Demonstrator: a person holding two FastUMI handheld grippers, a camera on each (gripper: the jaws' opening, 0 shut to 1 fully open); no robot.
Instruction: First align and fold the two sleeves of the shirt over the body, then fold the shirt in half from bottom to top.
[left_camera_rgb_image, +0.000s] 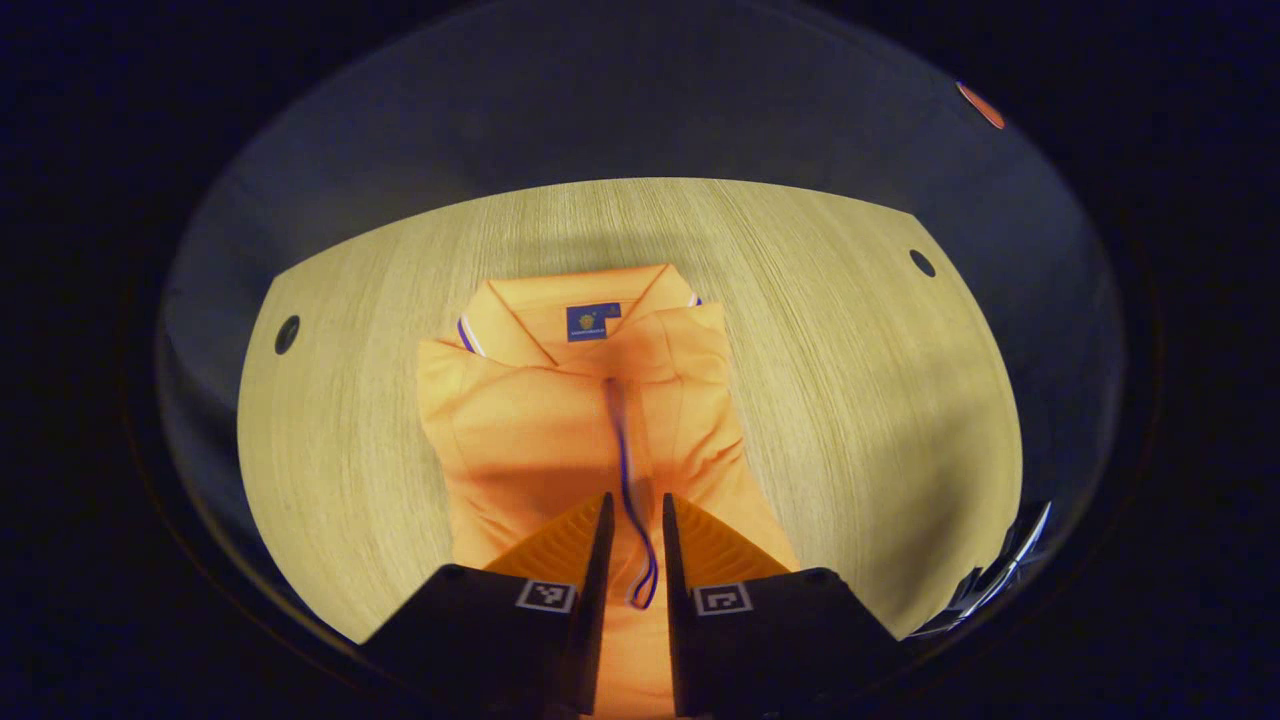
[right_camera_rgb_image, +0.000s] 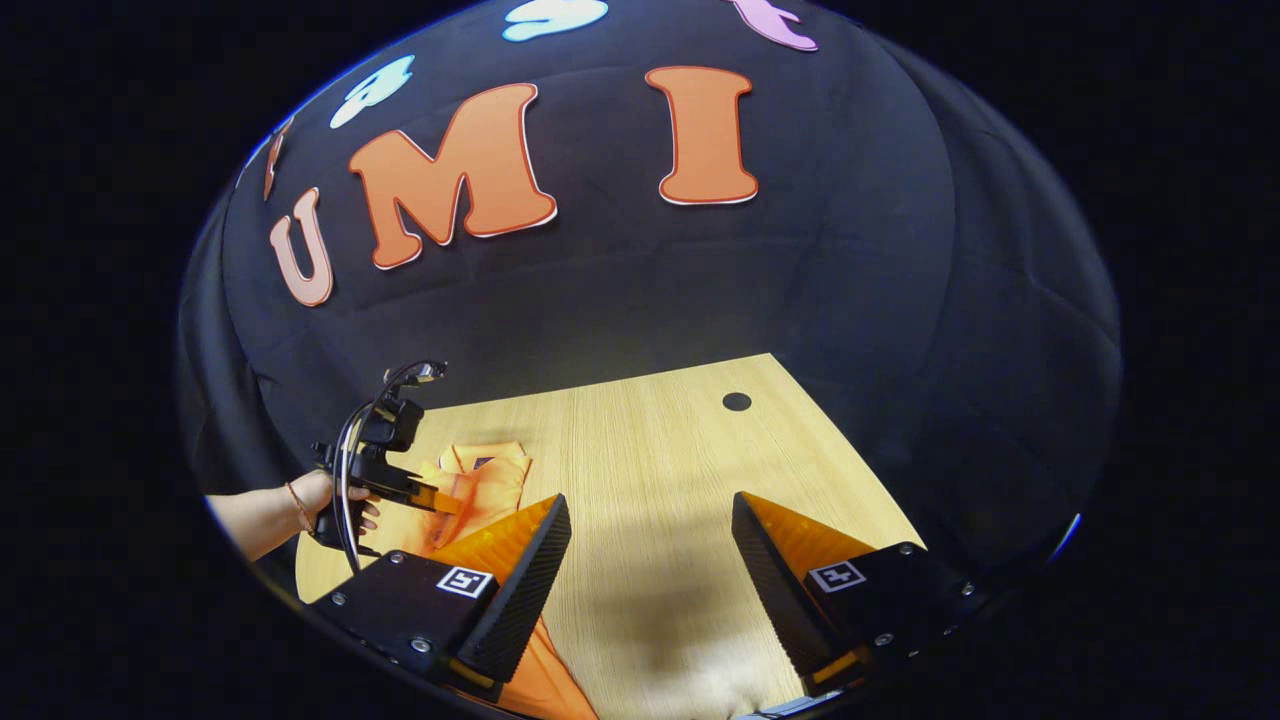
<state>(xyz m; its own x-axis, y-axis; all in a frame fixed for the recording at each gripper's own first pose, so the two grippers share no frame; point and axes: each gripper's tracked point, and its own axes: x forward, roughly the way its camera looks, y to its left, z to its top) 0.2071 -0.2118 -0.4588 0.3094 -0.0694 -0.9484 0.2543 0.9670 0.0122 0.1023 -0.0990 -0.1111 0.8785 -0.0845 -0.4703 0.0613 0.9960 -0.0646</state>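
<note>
We count one orange shirt (left_camera_rgb_image: 560, 420), one wooden bench (left_camera_rgb_image: 850, 400), two grippers and one hand.

In the left gripper view the shirt lies flat near the middle of the bench, collar toward the far edge, both sleeves folded in over the body. A blue label (left_camera_rgb_image: 592, 322) shows inside the collar. A purple-trimmed cuff edge (left_camera_rgb_image: 628, 480) runs down the middle of the body.

The left gripper (left_camera_rgb_image: 636, 515) hangs over the lower half of the shirt, its fingers nearly closed with a narrow gap. The trimmed edge runs into that gap; we cannot tell whether the fingers pinch it.

In the right gripper view, the right gripper (right_camera_rgb_image: 650, 520) stands wide open, holding nothing, over bare bench toward the right of the shirt. The hand (right_camera_rgb_image: 335, 505) grips the other gripper from the left edge, forearm level.

Two round holes (left_camera_rgb_image: 922, 263) sit near the far corners. Open wood lies on both sides of the shirt and beyond the collar.
</note>
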